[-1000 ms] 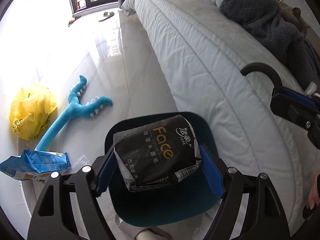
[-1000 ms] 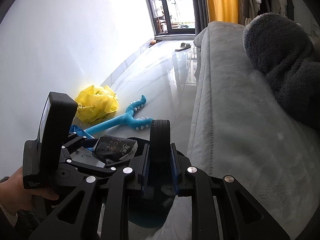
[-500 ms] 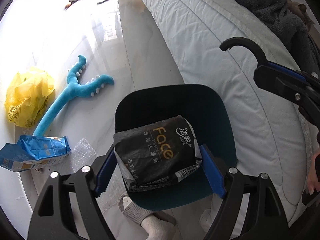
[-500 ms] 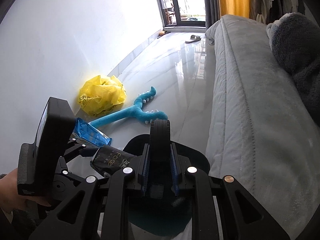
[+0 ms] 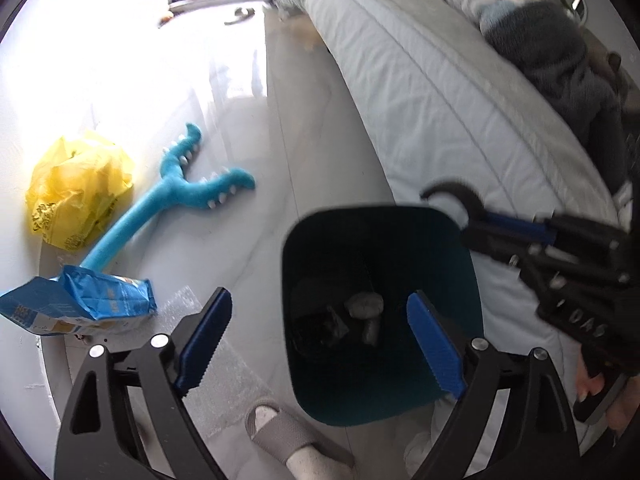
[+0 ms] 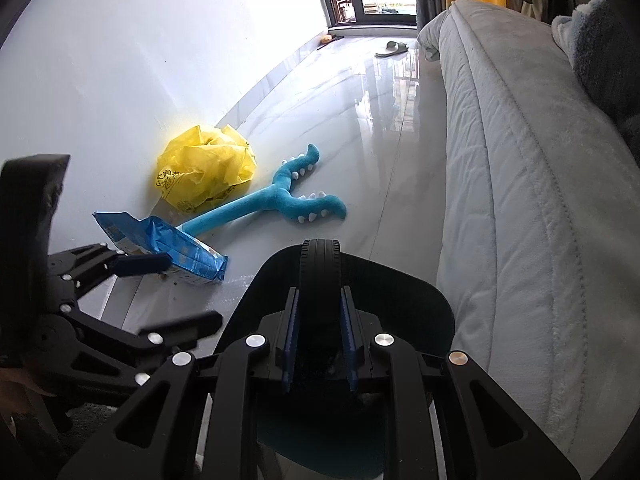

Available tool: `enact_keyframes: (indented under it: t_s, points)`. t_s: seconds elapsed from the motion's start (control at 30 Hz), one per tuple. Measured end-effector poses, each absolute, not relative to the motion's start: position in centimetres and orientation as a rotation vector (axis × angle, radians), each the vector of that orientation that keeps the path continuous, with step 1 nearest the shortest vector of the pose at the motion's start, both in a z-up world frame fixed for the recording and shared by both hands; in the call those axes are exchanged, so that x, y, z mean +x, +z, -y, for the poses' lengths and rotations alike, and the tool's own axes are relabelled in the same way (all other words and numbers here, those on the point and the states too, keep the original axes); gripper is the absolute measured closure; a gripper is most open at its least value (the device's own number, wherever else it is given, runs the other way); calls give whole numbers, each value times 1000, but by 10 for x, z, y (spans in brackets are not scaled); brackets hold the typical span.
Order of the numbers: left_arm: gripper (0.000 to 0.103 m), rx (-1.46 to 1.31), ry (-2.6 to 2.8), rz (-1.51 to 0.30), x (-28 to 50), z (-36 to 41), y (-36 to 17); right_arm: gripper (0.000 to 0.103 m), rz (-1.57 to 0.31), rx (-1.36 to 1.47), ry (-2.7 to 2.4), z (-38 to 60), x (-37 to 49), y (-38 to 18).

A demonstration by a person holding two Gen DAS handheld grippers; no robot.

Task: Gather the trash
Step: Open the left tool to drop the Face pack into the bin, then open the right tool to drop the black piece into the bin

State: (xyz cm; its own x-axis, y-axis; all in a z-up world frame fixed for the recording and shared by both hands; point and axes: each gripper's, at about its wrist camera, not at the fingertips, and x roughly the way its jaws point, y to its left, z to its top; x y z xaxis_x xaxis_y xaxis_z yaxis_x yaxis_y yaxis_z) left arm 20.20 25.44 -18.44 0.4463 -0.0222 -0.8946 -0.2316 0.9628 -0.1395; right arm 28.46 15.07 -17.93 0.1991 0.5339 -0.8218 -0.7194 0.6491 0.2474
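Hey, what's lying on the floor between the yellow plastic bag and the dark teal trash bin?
The blue plush toy lies there, between the yellow plastic bag and the dark teal trash bin; nearer the camera sits a crumpled blue snack bag. The right wrist view shows both.

A dark teal bin [image 5: 380, 400] stands on a glossy pale grey tiled floor [image 5: 320, 160] veined with faint marbling. Beside it lies a bright turquoise plush toy [image 5: 176, 196] studded with small white spikes, a crumpled yellow plastic bag [image 5: 76, 188] with dark printed lettering, and a blue snack packet [image 5: 80, 304] with white and yellowish panels. The mattress [image 5: 440, 92] is off-white with quilted seams; a charcoal fleece blanket [image 5: 560, 56] lies on it. Both black grippers carry blue serrated pads [image 5: 434, 344]. A grey slipper [image 5: 280, 432] covers a white sock.
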Motion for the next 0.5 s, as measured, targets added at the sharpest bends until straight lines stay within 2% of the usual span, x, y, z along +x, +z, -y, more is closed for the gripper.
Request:
enact_keyframes:
  t_s: [0.5]
  points:
    - [24, -260, 165, -768, 183, -265, -97, 83, -1168, -272, 852, -166, 263, -221]
